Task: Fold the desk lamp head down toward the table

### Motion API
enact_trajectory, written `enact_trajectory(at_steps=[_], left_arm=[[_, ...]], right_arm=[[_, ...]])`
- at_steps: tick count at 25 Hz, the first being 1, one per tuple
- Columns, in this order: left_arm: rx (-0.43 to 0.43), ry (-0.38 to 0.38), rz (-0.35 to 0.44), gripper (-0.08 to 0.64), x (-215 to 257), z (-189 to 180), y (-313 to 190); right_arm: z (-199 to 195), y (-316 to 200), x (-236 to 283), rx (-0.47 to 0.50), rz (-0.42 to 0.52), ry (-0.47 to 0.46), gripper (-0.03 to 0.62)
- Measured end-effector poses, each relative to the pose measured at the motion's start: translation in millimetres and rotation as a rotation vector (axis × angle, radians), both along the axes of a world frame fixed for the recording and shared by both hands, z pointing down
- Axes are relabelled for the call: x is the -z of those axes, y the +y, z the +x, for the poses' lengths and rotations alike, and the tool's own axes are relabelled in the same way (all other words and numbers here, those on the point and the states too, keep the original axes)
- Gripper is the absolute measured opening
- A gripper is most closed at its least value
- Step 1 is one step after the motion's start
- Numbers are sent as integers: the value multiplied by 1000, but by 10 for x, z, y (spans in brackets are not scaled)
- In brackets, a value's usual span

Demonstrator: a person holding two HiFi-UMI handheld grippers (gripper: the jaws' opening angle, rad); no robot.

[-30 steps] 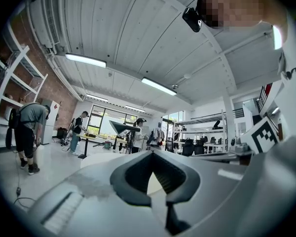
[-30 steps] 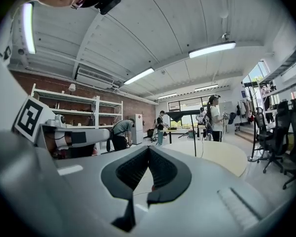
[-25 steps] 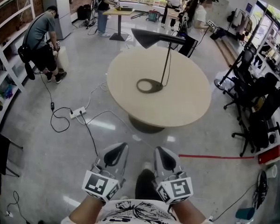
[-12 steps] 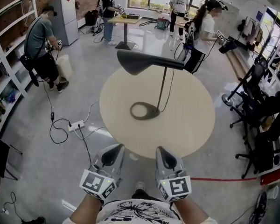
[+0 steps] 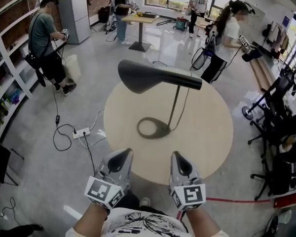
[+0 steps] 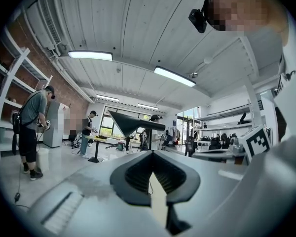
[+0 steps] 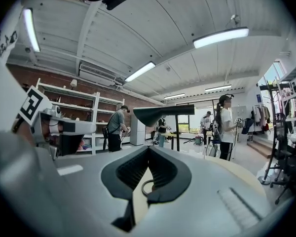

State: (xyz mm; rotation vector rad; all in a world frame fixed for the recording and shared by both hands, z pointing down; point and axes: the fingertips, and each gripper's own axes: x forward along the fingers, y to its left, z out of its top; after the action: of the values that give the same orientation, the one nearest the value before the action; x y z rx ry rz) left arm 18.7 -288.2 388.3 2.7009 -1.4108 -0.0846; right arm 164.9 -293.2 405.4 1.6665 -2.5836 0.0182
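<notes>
- Desk lamp stands upright near the middle of the round table, head raised.
- Left hand-held gripper and right hand-held gripper hover near the table edge, jaws together, both empty.

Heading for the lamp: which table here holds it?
The round table just ahead; the lamp stands on it, not the small far table.

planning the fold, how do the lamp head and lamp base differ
The lamp head is a cone; the lamp base is a flat open ring. The head sits high above the round table; the base rests flat on it. Both are dark, joined by one thin stem.
</notes>
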Motion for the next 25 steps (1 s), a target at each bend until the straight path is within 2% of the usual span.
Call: enact_trajectory(at_steps=[4, 7, 14, 20, 25], left_arm=[[6, -32, 19, 5, 119, -44, -376], [-10, -25, 35, 5, 237, -94, -704], [-14, -34, 165, 5, 820, -386, -1430], [-11, -63, 254, 5, 1261, -577, -1986], [-15, -60, 267, 5, 1468, -630, -2284]], right_arm=[[-21, -339, 75, -26, -9, -2, 9], [-65, -612, 130, -34, -22, -2, 9], [-308, -1171, 286, -27, -25, 1, 9], [-553, -1478, 299, -16, -45, 2, 9], [-657, -1612, 344, -64, -25, -9, 9]])
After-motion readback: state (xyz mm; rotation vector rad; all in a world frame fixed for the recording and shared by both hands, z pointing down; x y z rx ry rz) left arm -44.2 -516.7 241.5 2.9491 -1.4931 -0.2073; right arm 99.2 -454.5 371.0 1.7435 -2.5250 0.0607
